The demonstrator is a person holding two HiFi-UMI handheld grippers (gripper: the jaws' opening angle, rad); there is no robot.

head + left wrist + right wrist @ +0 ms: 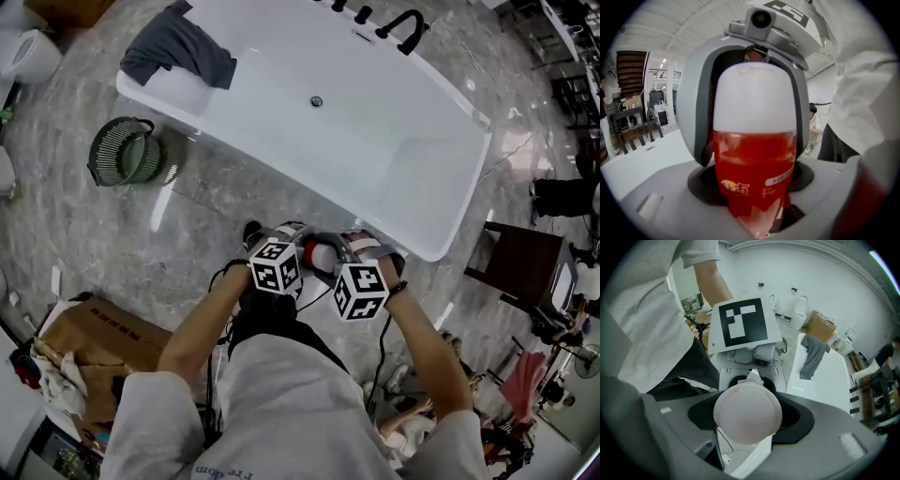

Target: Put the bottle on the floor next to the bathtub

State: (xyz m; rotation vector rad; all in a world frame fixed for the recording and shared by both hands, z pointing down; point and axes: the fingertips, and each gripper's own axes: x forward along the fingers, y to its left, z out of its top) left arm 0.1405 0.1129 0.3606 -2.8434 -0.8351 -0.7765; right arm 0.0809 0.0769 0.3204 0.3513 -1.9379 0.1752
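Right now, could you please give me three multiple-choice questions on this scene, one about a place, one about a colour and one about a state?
1. Where is the grey cloth?
A. Spread on the floor.
B. Draped over the rim of the bathtub.
C. Hung on the person's arm.

2. What colour is the cap of the bottle?
A. White.
B. Black.
C. Green.

3. What is the bottle's state?
A. Standing on the floor.
B. Lying in the bathtub.
C. Held in the air between the left hand-held gripper and the right hand-held gripper.

Answers:
1 B: the head view shows the cloth hanging over one end of the tub.
2 A: the left gripper view shows a white cap above red liquid.
3 C: each gripper view shows the bottle between its own jaws.
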